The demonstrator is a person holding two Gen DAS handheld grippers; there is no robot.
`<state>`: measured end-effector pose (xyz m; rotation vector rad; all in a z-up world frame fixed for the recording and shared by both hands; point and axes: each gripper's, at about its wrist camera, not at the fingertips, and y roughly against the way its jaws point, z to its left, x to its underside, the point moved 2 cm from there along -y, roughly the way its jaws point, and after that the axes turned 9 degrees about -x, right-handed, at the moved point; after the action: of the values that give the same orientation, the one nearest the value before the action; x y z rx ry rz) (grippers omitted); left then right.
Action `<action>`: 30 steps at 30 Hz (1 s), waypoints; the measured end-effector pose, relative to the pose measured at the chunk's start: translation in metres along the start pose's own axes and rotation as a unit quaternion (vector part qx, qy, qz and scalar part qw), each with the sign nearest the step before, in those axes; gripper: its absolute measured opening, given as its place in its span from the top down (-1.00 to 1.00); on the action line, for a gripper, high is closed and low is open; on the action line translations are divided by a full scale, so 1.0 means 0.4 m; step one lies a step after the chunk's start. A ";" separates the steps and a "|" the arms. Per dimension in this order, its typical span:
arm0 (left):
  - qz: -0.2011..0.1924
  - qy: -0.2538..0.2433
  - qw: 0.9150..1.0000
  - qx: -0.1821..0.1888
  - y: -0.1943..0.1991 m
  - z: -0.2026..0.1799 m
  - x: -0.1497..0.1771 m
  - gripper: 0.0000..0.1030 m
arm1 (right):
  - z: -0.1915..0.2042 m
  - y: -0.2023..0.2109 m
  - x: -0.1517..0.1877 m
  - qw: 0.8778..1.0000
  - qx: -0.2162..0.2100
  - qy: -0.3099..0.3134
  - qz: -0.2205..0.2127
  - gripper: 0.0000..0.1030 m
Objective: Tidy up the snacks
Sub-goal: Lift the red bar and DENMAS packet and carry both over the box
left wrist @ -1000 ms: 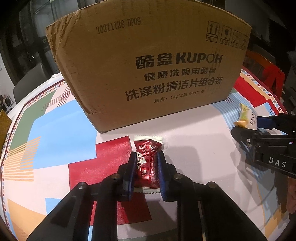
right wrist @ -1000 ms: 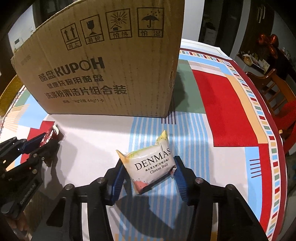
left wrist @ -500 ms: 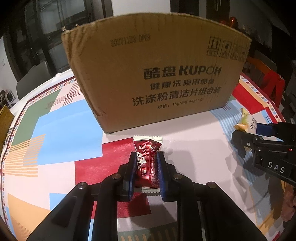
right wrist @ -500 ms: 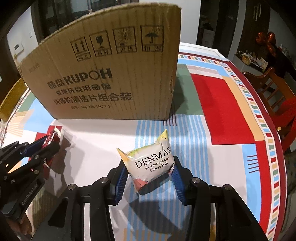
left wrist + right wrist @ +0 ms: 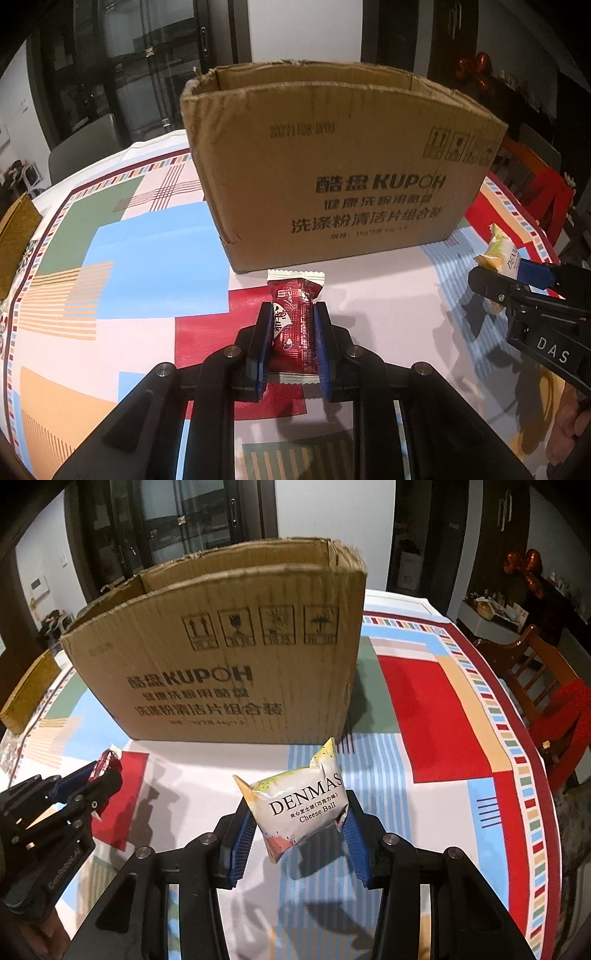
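My left gripper (image 5: 292, 312) is shut on a red snack bar (image 5: 295, 325) and holds it above the table, in front of the open cardboard box (image 5: 340, 177). My right gripper (image 5: 299, 805) is shut on a white DENMAS cheese ball packet (image 5: 301, 808), lifted in front of the box's (image 5: 221, 664) right end. The right gripper with its packet (image 5: 498, 251) also shows at the right of the left wrist view. The left gripper with the red bar (image 5: 105, 766) shows at the left of the right wrist view.
The table carries a colourful patterned cloth (image 5: 110, 258). A yellow-brown box (image 5: 26, 698) lies at the far left edge. A wooden chair with a red cushion (image 5: 554, 701) stands at the right. A grey chair (image 5: 85, 144) stands behind the table.
Both grippers have risen with their snacks. The box's open top and inner walls have come into view, and the box looks lower and farther away.
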<state>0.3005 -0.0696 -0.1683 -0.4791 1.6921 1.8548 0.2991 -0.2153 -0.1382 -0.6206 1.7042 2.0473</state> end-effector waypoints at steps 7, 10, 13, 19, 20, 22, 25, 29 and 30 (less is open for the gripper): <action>-0.004 0.013 1.000 0.001 0.029 0.018 -0.009 0.58 | 0.009 0.023 -0.019 1.000 -0.002 0.001 -0.012 0.10; -0.006 0.019 1.000 0.000 0.043 0.024 -0.013 0.58 | 0.013 0.034 -0.027 1.000 -0.002 0.002 -0.018 0.11; -0.010 0.024 1.000 -0.001 0.055 0.029 -0.018 0.58 | 0.016 0.047 -0.036 1.000 -0.004 0.001 -0.024 0.11; -0.019 0.032 0.999 -0.001 0.086 0.044 -0.036 0.58 | 0.021 0.073 -0.055 0.999 -0.006 0.001 -0.038 0.11; -0.021 0.033 0.999 -0.001 0.091 0.045 -0.040 0.58 | 0.023 0.079 -0.058 0.999 -0.006 0.001 -0.041 0.11; -0.024 0.034 0.999 -0.001 0.103 0.046 -0.044 0.58 | 0.027 0.089 -0.065 0.999 -0.006 0.003 -0.046 0.11; -0.029 0.037 0.999 0.000 0.120 0.050 -0.054 0.58 | 0.034 0.105 -0.074 0.999 -0.007 0.003 -0.054 0.11; -0.036 0.038 0.999 0.001 0.138 0.053 -0.070 0.58 | 0.038 0.124 -0.088 0.998 -0.009 0.003 -0.064 0.11; -0.038 0.038 0.999 0.001 0.142 0.054 -0.073 0.58 | 0.039 0.127 -0.090 0.998 -0.009 0.003 -0.066 0.11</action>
<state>0.2897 -0.0550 -0.1035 -0.6122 1.7017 1.8014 0.2986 -0.2096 -0.0743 -0.7259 1.6057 1.9734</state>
